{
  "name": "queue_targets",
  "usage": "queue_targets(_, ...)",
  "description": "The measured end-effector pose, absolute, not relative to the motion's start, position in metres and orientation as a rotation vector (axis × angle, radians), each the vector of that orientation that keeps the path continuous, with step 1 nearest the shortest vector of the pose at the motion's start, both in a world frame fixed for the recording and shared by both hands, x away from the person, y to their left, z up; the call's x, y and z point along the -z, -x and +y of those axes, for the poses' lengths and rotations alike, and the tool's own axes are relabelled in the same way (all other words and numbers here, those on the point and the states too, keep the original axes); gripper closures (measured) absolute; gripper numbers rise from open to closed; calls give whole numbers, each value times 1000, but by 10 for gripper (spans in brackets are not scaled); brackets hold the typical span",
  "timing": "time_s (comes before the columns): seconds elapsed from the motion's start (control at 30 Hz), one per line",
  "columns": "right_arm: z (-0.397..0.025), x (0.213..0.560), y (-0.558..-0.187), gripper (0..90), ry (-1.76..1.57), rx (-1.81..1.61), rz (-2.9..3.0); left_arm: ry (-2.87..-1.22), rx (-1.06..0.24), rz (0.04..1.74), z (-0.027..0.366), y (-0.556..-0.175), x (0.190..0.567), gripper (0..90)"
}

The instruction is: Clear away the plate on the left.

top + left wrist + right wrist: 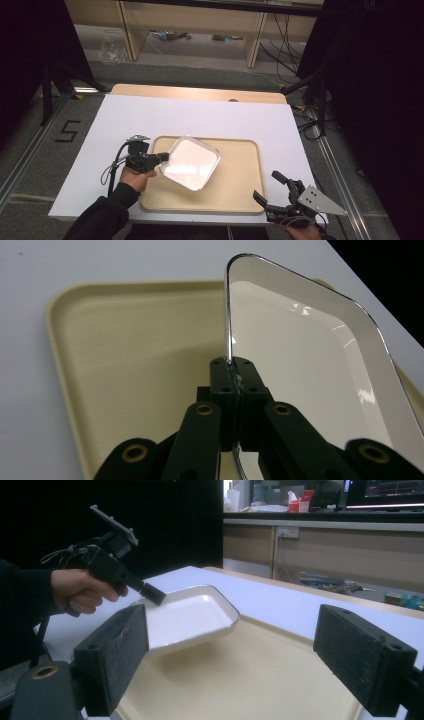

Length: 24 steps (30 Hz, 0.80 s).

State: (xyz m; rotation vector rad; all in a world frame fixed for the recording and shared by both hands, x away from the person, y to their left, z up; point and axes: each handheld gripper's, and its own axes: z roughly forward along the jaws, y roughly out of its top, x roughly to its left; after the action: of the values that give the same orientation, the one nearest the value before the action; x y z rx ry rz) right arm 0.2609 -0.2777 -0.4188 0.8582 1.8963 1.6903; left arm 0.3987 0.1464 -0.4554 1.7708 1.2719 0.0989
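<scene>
A white rectangular dish point(190, 163) with a shiny rim hangs tilted above the beige tray point(240, 195), lifted clear of it over the tray's ten o'clock part. The left gripper point(163, 158) has its jaws closed on the dish's rim at the nine o'clock side. The tray lies on the white bench point(150, 115). The right gripper point(269, 192) hovers off the tray's four o'clock corner, jaws spread wide and holding nothing.
</scene>
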Motion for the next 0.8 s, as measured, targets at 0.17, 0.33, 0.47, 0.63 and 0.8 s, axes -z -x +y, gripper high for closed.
queue_targets(0.17,-279,418,-260,152,-863,-1665,1895,-1820,-76,1243,130,-395,461,885)
queue_targets(0.33,-278,419,-259,152,-892,-1684,1905,-1851,-65,1235,116,-395,467,885)
queue_targets(0.47,-278,419,-259,152,-892,-1683,1906,-1861,-65,1243,110,-395,471,885)
queue_targets(0.63,-278,419,-259,152,-891,-1686,1904,-1902,-77,1253,99,-391,482,885)
queue_targets(0.8,-278,419,-259,152,-892,-1684,1905,-1907,-55,1252,98,-391,485,884)
